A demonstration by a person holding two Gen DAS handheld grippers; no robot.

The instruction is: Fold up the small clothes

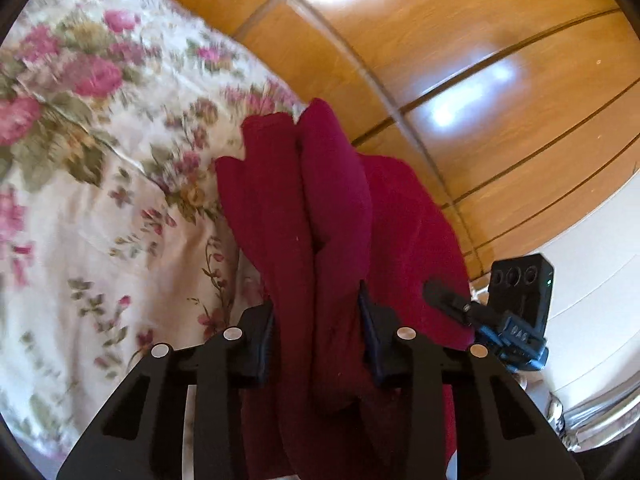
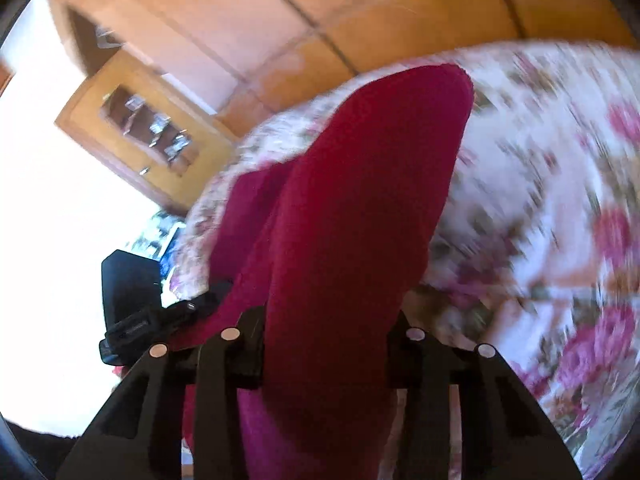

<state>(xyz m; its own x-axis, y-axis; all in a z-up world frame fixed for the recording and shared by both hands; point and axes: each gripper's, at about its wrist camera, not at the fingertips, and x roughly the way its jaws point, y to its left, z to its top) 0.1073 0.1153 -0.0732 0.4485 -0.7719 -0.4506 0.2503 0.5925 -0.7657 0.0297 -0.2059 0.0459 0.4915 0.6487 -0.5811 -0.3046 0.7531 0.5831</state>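
Observation:
A dark red garment (image 1: 320,208) hangs bunched in folds above the flowered bedspread (image 1: 80,160). My left gripper (image 1: 318,332) is shut on one part of it, the cloth filling the space between the fingers. My right gripper (image 2: 332,344) is shut on another part of the same red garment (image 2: 360,200), which drapes forward over the fingers and hides their tips. In the left wrist view the right gripper (image 1: 500,320) shows just to the right, close by. In the right wrist view the left gripper (image 2: 132,308) shows to the left.
A wooden wardrobe (image 1: 480,60) with panelled doors stands behind the bed. A white surface (image 1: 592,300) lies at the right of the left wrist view. A wooden cabinet with a glass door (image 2: 148,132) and a bright window area (image 2: 48,240) show in the right wrist view.

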